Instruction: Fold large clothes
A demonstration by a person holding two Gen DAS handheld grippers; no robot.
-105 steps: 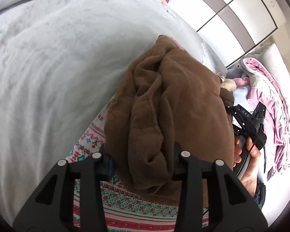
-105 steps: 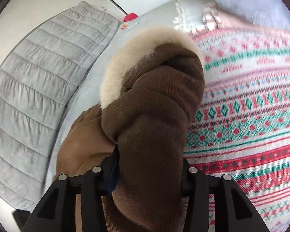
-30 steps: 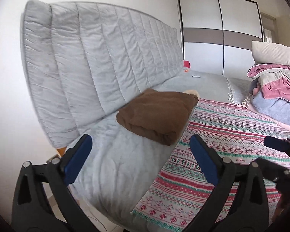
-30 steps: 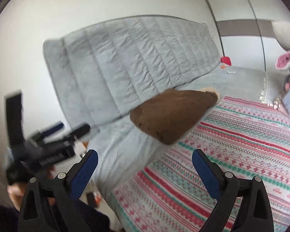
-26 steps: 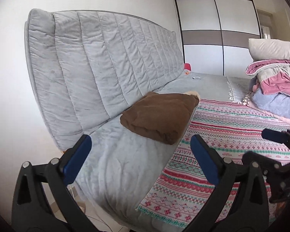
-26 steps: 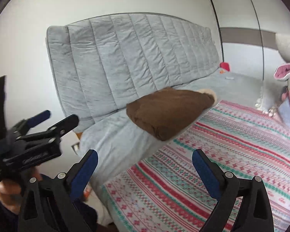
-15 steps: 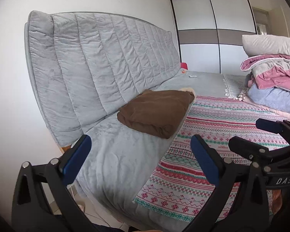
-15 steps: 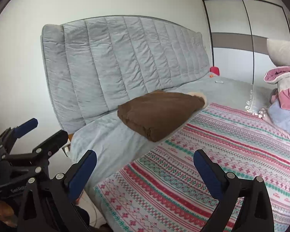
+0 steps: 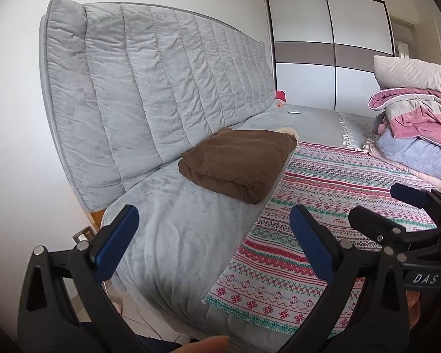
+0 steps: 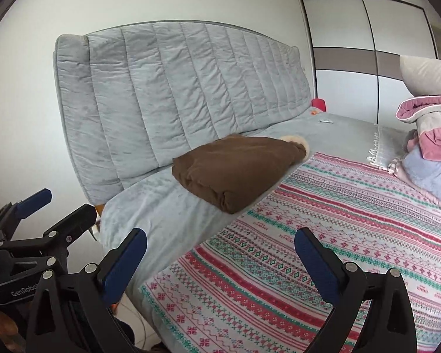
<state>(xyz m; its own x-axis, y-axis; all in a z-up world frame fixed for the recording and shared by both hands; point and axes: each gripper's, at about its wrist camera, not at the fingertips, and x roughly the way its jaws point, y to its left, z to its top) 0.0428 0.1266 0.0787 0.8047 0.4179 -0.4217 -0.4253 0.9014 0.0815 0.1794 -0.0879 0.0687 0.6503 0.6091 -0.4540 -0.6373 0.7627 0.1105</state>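
I have both grippers held back from the bed, each empty with its jaws spread wide. My left gripper (image 9: 211, 235) shows blue pads (image 9: 116, 242) well apart; my right gripper (image 10: 219, 260) is the same, and each appears at the edge of the other's view.

The folded brown coat (image 9: 238, 166) lies on the grey plush bed cover (image 9: 176, 235), near the quilted grey headboard (image 9: 161, 82). It is a flat, roughly rectangular bundle. Its long axis runs from the rolled, thick fold nearest me toward the wardrobe (image 9: 329, 50) end of the room, where a cream fur trim (image 10: 294, 141) pokes out at the far end. Its right edge overlaps the patterned red, green and white blanket (image 10: 338, 235).

A pile of pink and grey bedding (image 9: 414, 129) sits at the far right of the bed, well apart from the coat.
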